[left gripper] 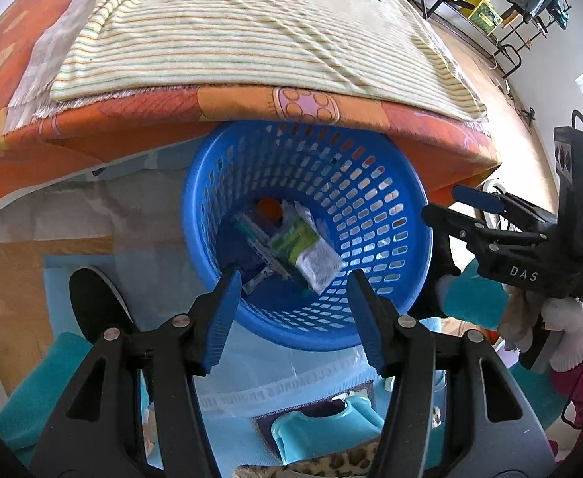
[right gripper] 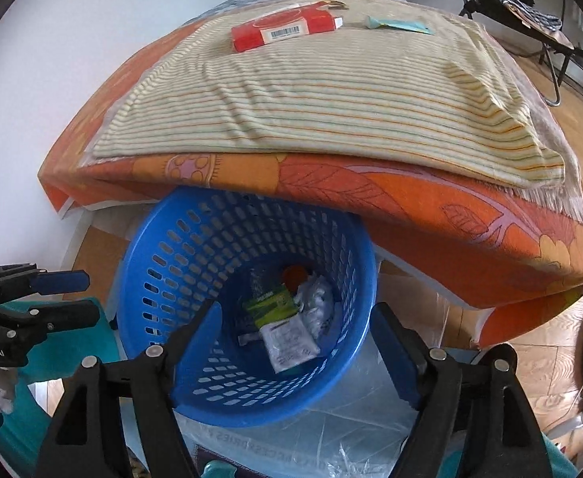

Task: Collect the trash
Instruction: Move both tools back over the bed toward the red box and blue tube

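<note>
Both the left gripper (left gripper: 291, 298) and right gripper (right gripper: 291, 338) are wide and empty above the blue basket (right gripper: 164, 279). The red box (right gripper: 283, 32), far behind the basket on the bed (right gripper: 411, 207), might get missed.

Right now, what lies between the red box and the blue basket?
Only the bare striped cloth over the orange floral cover; the right wrist view shows the red cardboard box and blue plastic basket.
</note>
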The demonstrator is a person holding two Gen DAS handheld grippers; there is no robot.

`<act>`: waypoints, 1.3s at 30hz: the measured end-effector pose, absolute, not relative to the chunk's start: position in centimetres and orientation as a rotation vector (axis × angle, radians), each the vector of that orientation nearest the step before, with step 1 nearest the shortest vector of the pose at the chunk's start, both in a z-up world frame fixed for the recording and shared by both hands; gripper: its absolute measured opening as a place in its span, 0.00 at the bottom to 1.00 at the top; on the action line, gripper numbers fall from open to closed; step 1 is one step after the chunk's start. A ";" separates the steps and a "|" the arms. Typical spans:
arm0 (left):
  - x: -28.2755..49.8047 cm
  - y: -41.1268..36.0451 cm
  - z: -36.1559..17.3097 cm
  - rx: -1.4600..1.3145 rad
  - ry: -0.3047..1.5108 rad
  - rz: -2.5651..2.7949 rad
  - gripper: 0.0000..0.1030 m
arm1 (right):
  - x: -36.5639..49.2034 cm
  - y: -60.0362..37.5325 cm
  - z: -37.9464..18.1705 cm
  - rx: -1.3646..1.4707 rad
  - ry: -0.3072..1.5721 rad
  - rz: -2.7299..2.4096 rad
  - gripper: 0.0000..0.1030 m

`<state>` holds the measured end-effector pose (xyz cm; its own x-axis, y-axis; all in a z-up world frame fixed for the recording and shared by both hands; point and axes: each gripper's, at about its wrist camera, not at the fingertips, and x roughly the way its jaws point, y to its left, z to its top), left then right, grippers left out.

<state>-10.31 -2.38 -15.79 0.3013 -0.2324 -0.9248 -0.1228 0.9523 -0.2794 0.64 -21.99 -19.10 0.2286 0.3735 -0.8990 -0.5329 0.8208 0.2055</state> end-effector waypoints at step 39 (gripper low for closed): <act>12.8 4.4 -7.6 -0.278 0.975 -0.077 0.65 | 11.1 -20.6 -10.9 -0.079 1.070 0.650 0.84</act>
<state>12.78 4.41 -7.58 0.5616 -0.1883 -0.8057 -0.0600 0.9619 -0.2666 11.06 -20.57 -10.86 0.3139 0.4554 -0.8331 -0.5291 0.8125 0.2447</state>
